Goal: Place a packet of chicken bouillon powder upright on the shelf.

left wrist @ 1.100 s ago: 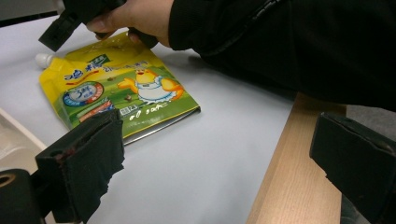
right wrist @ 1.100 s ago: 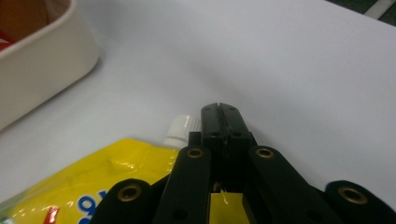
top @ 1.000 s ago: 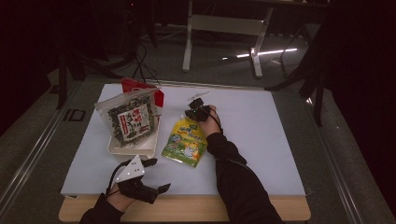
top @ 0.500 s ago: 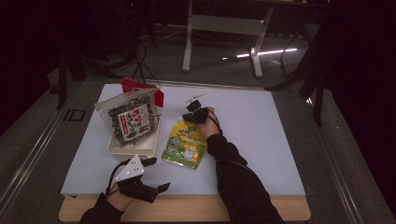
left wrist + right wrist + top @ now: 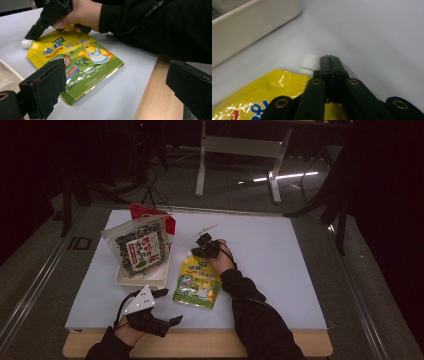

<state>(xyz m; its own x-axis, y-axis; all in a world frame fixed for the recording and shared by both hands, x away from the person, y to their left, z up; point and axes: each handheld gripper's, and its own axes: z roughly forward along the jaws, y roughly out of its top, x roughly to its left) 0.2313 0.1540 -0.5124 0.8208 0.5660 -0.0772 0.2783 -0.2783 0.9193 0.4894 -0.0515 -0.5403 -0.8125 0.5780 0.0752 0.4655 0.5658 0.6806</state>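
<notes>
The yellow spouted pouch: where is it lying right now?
High view: the yellow pouch lies flat mid-table, just right of the white tray, with the right gripper at its spout end.

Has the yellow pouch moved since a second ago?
Yes. The yellow pouch, pinched at its top by the right tongs, has slid toward the white tray, narrowing the gap between them.

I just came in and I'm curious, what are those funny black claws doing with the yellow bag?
A person holds a claw in each hand at a white table. The right claw is shut and rests on the top corner of the yellow pouch, right beside its white cap. The pouch lies flat on the table. The left claw waits open near the table's front edge, holding nothing. Next to the pouch, a dark snack bag lies in a cream tray.
</notes>
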